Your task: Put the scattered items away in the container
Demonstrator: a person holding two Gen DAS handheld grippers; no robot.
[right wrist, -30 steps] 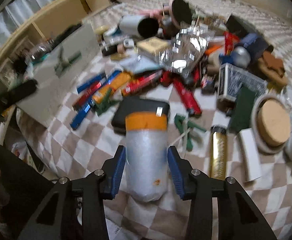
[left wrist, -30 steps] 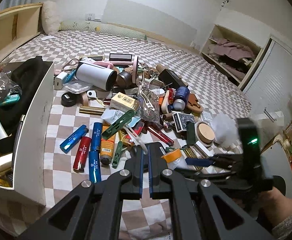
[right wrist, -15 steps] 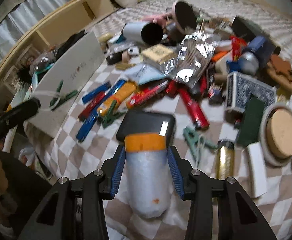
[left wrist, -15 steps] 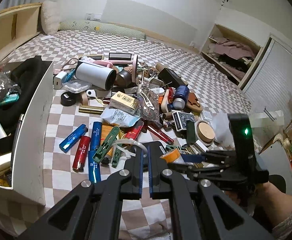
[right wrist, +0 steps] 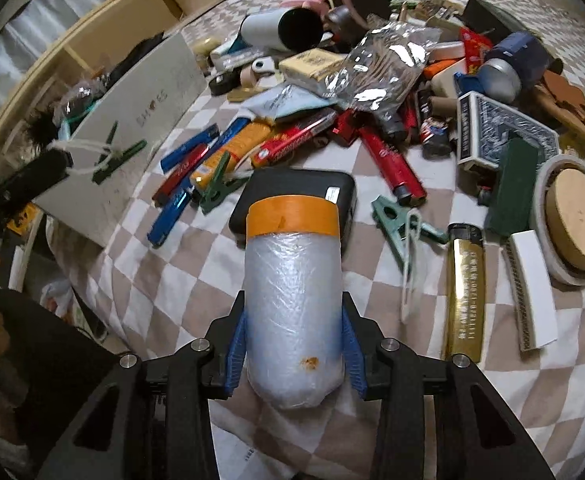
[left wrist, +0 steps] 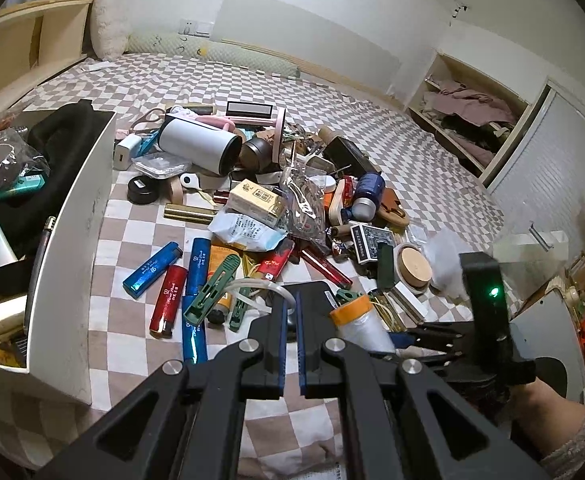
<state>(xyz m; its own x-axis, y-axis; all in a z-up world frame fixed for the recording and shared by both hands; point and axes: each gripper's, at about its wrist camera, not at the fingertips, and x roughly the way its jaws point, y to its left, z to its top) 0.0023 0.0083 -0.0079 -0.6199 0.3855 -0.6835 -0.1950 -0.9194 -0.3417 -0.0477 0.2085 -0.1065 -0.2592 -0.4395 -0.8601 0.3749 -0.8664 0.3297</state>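
My right gripper (right wrist: 292, 354) is shut on a bubble-wrapped roll with an orange tape band (right wrist: 292, 292), held above the checkered bed; the roll also shows in the left wrist view (left wrist: 358, 322). My left gripper (left wrist: 290, 312) is shut on a white cord (left wrist: 252, 286) from which green clothespins (left wrist: 212, 288) hang; the right wrist view shows them dangling in front of the box (right wrist: 110, 156). The white container box (left wrist: 68, 216) stands at the left, holding several items. A pile of scattered items (left wrist: 292, 200) lies on the bed.
Lighters (left wrist: 172, 292), a black case (right wrist: 292, 200), a gold lighter (right wrist: 462, 296), a card deck (right wrist: 500, 132), a cork-lidded jar (right wrist: 576, 220) and a white tumbler (left wrist: 200, 148) lie on the bed. The bed's front edge is just below both grippers.
My left gripper has lifted the cord with the clothespins up off the pile and toward the box. My right gripper has drawn back and up a little with the roll.
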